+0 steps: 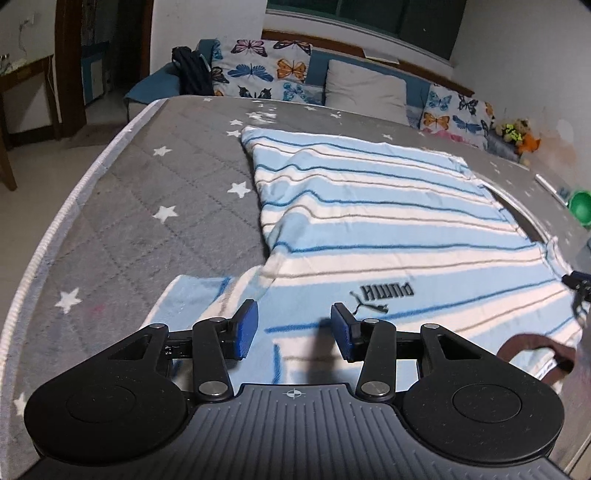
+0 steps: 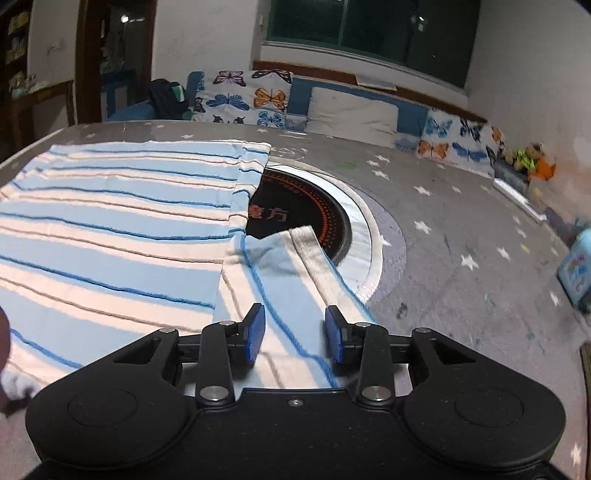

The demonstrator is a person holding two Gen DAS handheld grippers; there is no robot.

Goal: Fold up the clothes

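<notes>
Striped in pale blue, white and thin dark lines, the shirt (image 1: pixel 369 221) lies spread flat on the grey star-print cover (image 1: pixel 147 206) of what I take to be a counter. Its printed logo (image 1: pixel 388 291) reads upside down from my left camera. The brown collar (image 1: pixel 532 347) sits at the near right edge of that view.

My left gripper (image 1: pixel 294 330) hovers over the near part of the shirt, next to the left sleeve (image 1: pixel 195 299), with its blue pads (image 1: pixel 246 328) spread apart and nothing between them. At the far right of this view I catch a sliver of the other gripper's black frame.

My right gripper (image 2: pixel 294 334) hangs above the right sleeve (image 2: pixel 280 280), jaws likewise parted and holding nothing; whether the pads touch the fabric I cannot tell. That sleeve stretches away from me and partly covers a round black inset (image 2: pixel 314 210) with orange markings, ringed in white, set into the cover.

Butterfly-print cushions (image 1: pixel 258 70) and a plain pillow (image 1: pixel 365 88) line the far side under a window (image 2: pixel 369 29). A green bowl-like item (image 1: pixel 580 212) sits at the right edge.
</notes>
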